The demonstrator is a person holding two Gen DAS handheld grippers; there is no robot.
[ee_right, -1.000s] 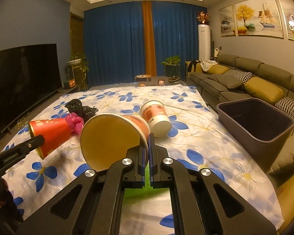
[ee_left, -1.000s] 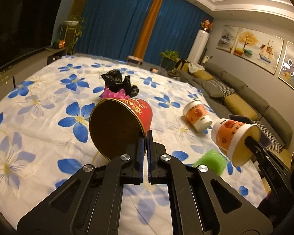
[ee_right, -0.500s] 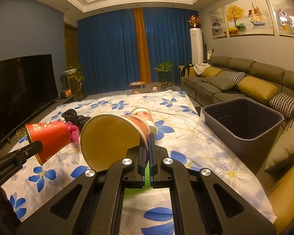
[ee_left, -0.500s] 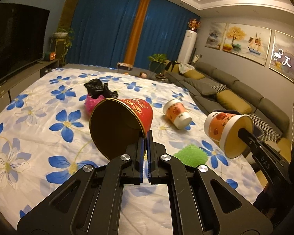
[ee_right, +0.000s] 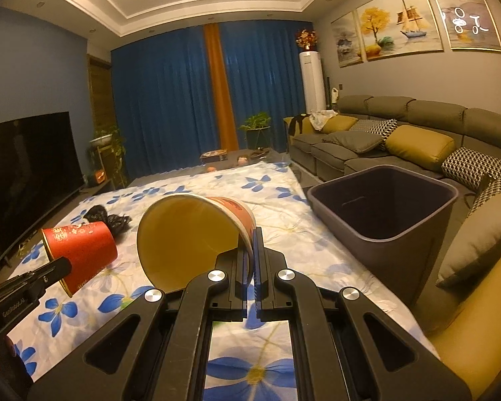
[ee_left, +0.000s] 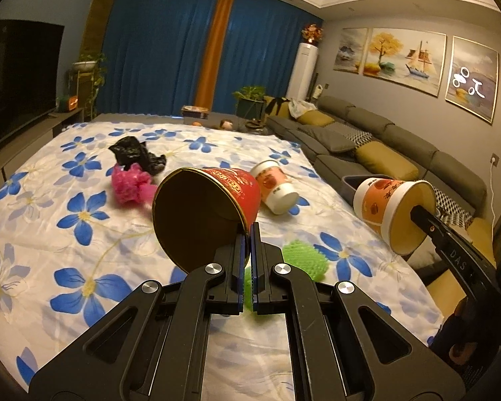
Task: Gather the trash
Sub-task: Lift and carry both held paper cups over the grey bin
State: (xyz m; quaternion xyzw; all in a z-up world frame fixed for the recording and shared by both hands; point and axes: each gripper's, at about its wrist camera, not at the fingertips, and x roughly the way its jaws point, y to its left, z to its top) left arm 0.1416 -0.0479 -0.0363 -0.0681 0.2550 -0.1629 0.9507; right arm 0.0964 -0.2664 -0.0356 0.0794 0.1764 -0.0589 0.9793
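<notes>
My left gripper [ee_left: 247,237] is shut on the rim of a red paper cup [ee_left: 217,197], held tilted above the flowered cloth with its mouth toward the camera. My right gripper [ee_right: 250,244] is shut on the rim of an orange-and-white paper cup [ee_right: 190,234], also held in the air. Each view shows the other hand's cup: the orange-and-white cup [ee_left: 394,214] at the right, the red cup [ee_right: 80,250] at the left. A dark grey bin [ee_right: 384,214] stands open to the right of my right gripper, beside the cloth.
On the flowered cloth [ee_left: 50,220] lie a second orange-and-white cup [ee_left: 274,190] on its side, a pink crumpled wad [ee_left: 130,187], a black plastic bag [ee_left: 137,153] and a green spiky ball [ee_left: 304,260]. A grey sofa [ee_right: 400,140] runs along the right; a television [ee_right: 23,173] stands at the left.
Both hands have carried their cups sideways to the right and slightly up; the bin now sits closer and larger in the right wrist view. The grips have not changed.
</notes>
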